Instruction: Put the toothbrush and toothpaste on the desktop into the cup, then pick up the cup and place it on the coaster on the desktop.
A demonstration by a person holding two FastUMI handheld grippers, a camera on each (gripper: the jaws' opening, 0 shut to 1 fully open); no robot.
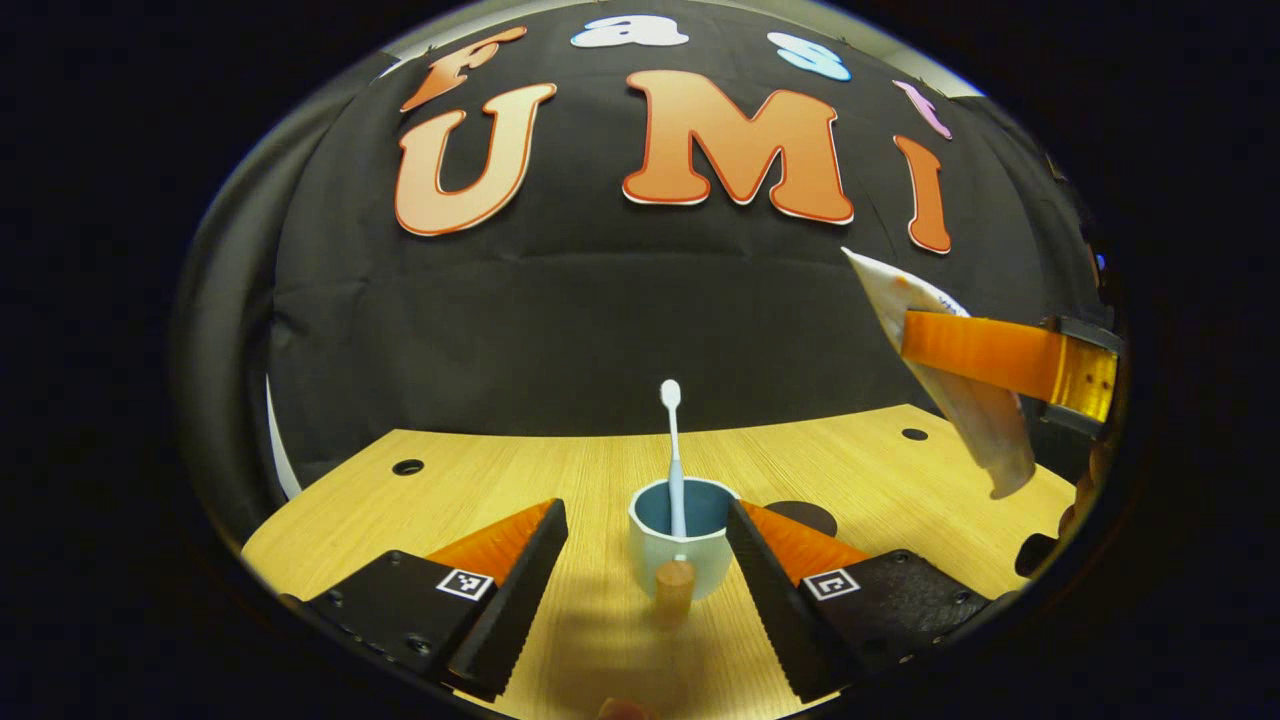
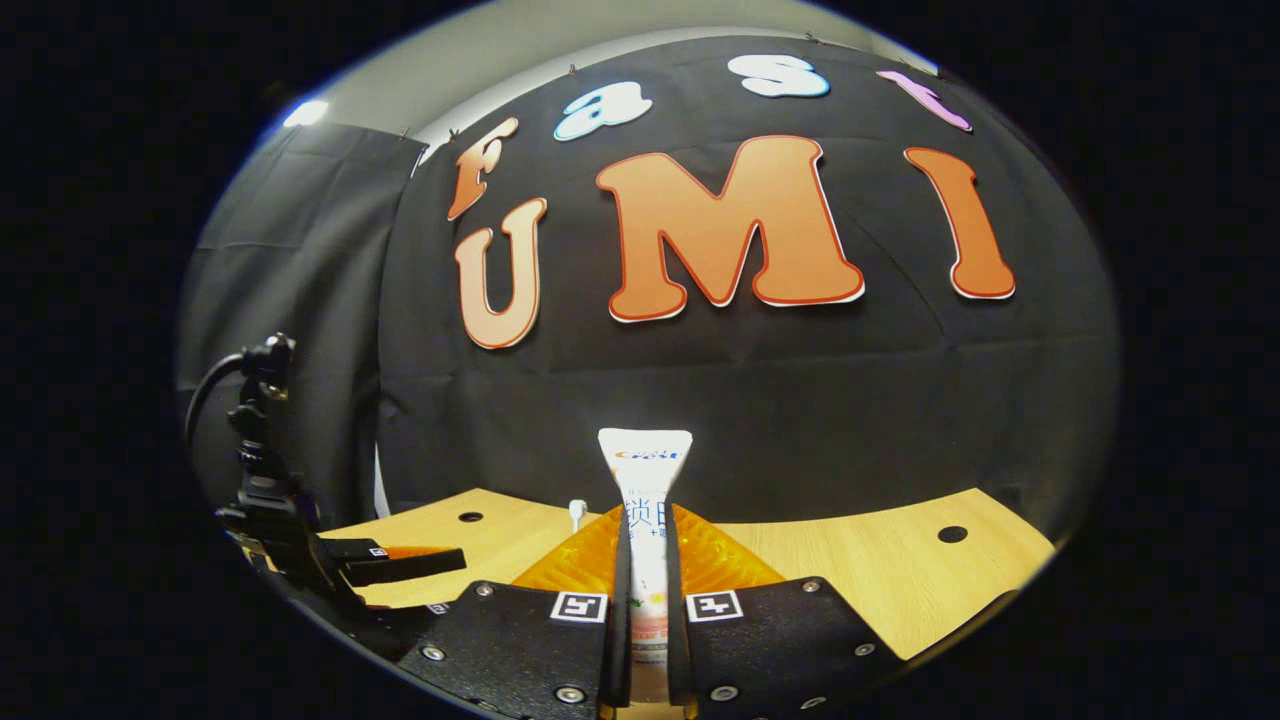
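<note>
The left tongs [image 1: 645,590] stand wide apart, flanking the cup [image 1: 683,545] without touching it; the cup sits on the worktop [image 1: 500,480] toward its near edge, the toothbrush [image 1: 674,455] standing upright inside. The right tongs [image 2: 645,640] are clenched on the toothpaste [image 2: 645,500], held upright, raised above the worktop's right side.

My right gripper [image 2: 645,640] sits at the bottom of the right gripper view, both fingers pressed against a toothpaste tube [image 2: 646,520] that stands upright between them, flat crimped end up. Behind it lies the wooden desktop [image 2: 860,570], with the white toothbrush head [image 2: 577,513] poking up just left of the tube. My left gripper [image 2: 400,565] shows at far left, above the desktop's edge.
</note>
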